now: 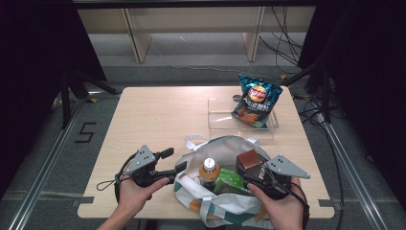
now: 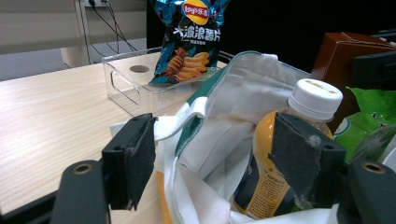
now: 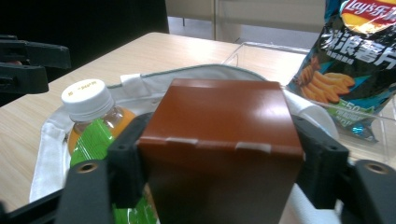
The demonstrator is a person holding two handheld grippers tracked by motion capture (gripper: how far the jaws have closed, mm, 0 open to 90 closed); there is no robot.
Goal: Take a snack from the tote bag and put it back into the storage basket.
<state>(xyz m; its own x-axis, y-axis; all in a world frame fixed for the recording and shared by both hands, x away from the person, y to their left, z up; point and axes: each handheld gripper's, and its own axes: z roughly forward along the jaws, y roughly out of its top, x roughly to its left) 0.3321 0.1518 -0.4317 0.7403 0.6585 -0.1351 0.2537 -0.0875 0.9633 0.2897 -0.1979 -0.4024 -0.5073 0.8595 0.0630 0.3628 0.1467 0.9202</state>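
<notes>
Brown box upright in the tote bag at the near table edge, clamped on both sides by the right gripper, flat lid up and long axis crosswise between the jaws; broad bare tabletop beyond and left of the bag. Left gripper spread wide, pads astride the bag's rim, gripping nothing, beside the orange-drink bottle standing cap-up in the bag. Beyond the bag, a "Lay's" crisp bag with Chinese lettering leaning in the clear tray.
</notes>
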